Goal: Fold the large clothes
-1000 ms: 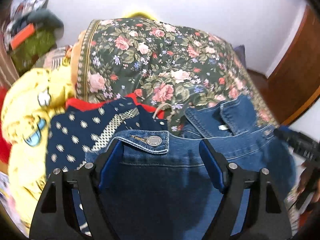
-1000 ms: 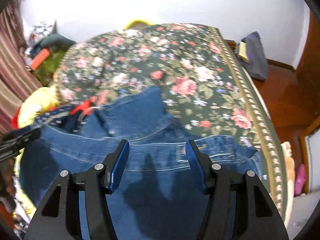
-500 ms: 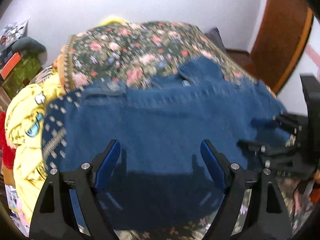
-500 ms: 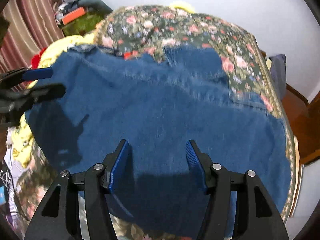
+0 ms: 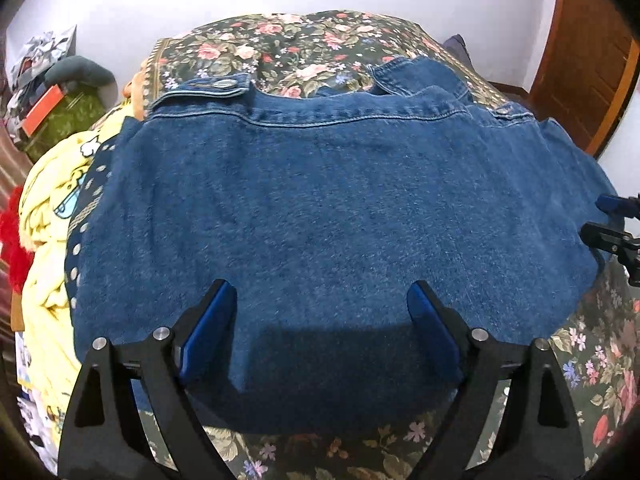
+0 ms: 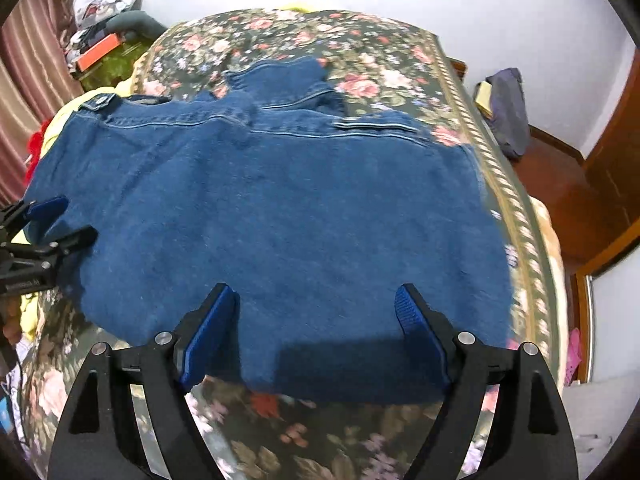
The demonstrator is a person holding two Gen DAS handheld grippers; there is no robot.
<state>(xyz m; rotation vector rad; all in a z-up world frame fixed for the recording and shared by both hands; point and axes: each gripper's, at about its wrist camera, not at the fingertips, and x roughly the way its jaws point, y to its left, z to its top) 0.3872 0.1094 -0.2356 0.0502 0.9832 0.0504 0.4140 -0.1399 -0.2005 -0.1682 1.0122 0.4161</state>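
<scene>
A blue denim jacket [image 5: 328, 216] is seen spread flat, back side up, across a bed covered by a dark floral bedspread [image 5: 304, 44], with its collar and a buttoned cuff [image 5: 218, 86] lying along the jacket's far edge. The left claw [image 5: 322, 312] is held over the near hem of the jacket, its blue-padded jaws spread wide and nothing gripped between them. The right claw [image 6: 316, 314] is likewise released and empty, poised above the same hem toward the jacket's other side. A heap of other clothes, including a yellow printed garment [image 5: 48, 216] and a navy dotted garment [image 5: 86, 204], is partly overlapped by one side of the jacket. By judgement, the jacket has been laid out and folding has not yet begun. Trouble could arise because the denim is thick and stiff: only the top layer might be pinched, so that the panel slips out mid-fold. The side lying on the clothes heap is uneven, so a crooked crease could be produced there, or the dotted garment could be caught and dragged along. The sleeves appear tucked underneath and could bunch.
</scene>
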